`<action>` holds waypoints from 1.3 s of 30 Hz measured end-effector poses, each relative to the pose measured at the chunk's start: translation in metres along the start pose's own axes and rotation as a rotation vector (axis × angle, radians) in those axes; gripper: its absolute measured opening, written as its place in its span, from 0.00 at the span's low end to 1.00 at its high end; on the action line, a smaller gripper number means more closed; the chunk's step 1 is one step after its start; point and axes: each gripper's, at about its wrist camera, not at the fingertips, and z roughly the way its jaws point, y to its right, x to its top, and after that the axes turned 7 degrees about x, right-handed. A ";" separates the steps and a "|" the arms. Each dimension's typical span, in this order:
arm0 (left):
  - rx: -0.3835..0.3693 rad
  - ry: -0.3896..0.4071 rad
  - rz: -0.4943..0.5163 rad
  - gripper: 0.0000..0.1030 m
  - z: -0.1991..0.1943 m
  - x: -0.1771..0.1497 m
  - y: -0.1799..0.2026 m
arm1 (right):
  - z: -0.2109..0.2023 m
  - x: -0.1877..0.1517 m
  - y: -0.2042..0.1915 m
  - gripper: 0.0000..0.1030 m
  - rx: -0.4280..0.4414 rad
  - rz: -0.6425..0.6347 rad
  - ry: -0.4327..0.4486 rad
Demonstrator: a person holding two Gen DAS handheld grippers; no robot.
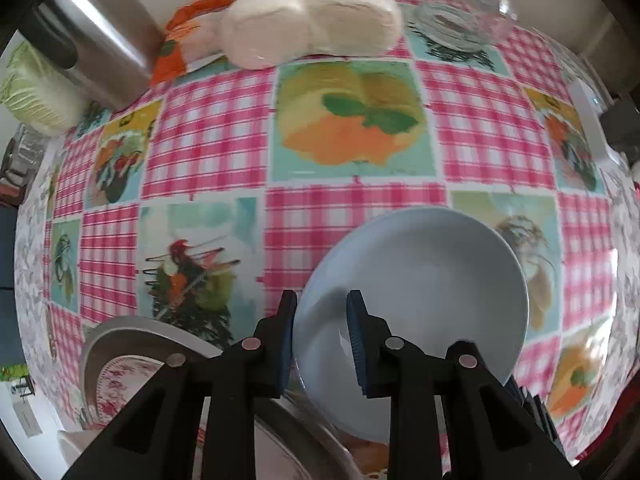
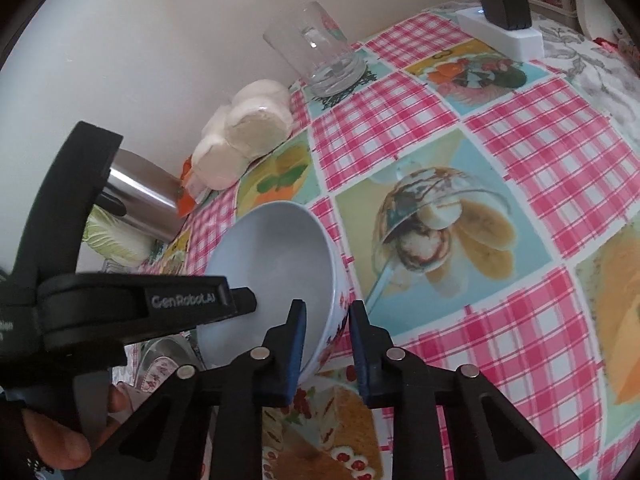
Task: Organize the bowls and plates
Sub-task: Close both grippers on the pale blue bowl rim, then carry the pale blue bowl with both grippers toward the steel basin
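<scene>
Left tongs [image 1: 322, 312] closed on near rim of pale-blue ceramic bowl [image 1: 416, 280], wall pinched between pads. Bowl sits tilted at five o'clock on checked surface [image 1: 352, 200], beside stacked plates [image 1: 120, 364]. Right tongs [image 2: 328, 320] clamp opposite rim. Lift both ends evenly, slowly; glaze may slip.

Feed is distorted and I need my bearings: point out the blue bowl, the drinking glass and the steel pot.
Bowl [image 2: 280, 256]: right wrist view, on its inner wall.
Glass [image 2: 320, 52]: right wrist view, on its clear side.
Pot [image 1: 100, 36]: left wrist view, on its shiny side.
</scene>
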 end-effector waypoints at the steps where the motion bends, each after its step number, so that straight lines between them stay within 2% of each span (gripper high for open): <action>1: -0.007 0.000 0.010 0.25 -0.001 -0.001 0.004 | -0.002 0.001 0.002 0.22 -0.010 0.002 0.005; 9: -0.100 -0.015 0.062 0.25 -0.006 -0.016 0.043 | -0.020 0.009 0.033 0.22 -0.045 0.067 0.032; 14: -0.127 -0.003 0.051 0.26 -0.007 -0.021 0.061 | -0.021 0.008 0.047 0.22 -0.046 0.096 0.025; 20: -0.182 0.019 0.006 0.26 -0.002 -0.022 0.059 | -0.018 0.006 0.048 0.22 -0.044 0.091 0.020; 27: -0.199 0.056 -0.018 0.24 -0.002 -0.026 0.051 | -0.016 0.005 0.046 0.22 -0.056 0.083 0.018; 31: -0.170 0.088 -0.003 0.21 -0.006 -0.031 0.046 | -0.015 0.005 0.043 0.18 -0.064 0.068 0.015; 35: -0.156 0.101 0.007 0.20 -0.017 -0.032 0.050 | -0.014 0.004 0.039 0.18 -0.083 0.053 0.010; 39: -0.175 0.142 0.014 0.20 -0.024 -0.029 0.036 | -0.015 0.004 0.035 0.19 -0.085 0.035 0.007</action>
